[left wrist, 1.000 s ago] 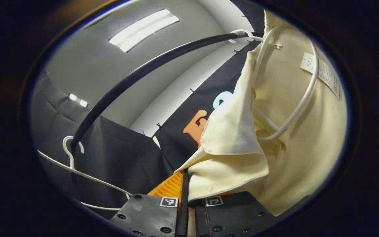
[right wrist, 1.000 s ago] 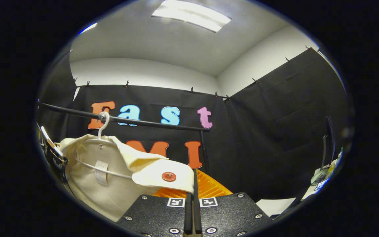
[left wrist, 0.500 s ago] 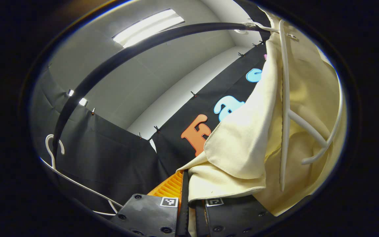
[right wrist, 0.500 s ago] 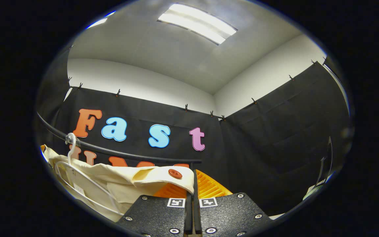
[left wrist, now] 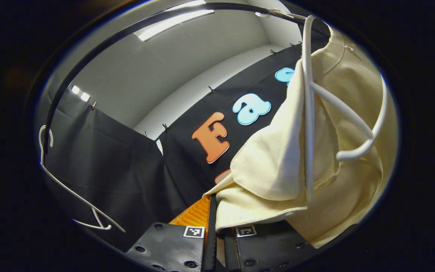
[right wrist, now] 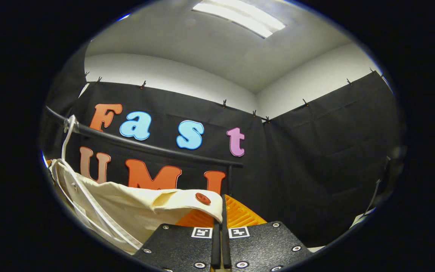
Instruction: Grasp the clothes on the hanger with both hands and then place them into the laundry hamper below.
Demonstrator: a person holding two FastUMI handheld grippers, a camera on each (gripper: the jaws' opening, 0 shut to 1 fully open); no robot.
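Shirt (left wrist: pixel 278 170), cream, right of frame in left gripper view, draped on hanger (left wrist: pixel 308 113); soft, light, judged to slide off freely; left gripper (left wrist: pixel 219 236) jaws pinching its hem, right gripper (right wrist: pixel 220 230) jaws pinching buttoned edge; both edge holds look adequate.

Left gripper (left wrist: pixel 217 241) angled upward, fingers drawn close together and seemingly pinching cream cloth between them, right gripper (right wrist: pixel 220 241) likewise raised and tilted upward, fingers nearly together with a fabric edge caught between
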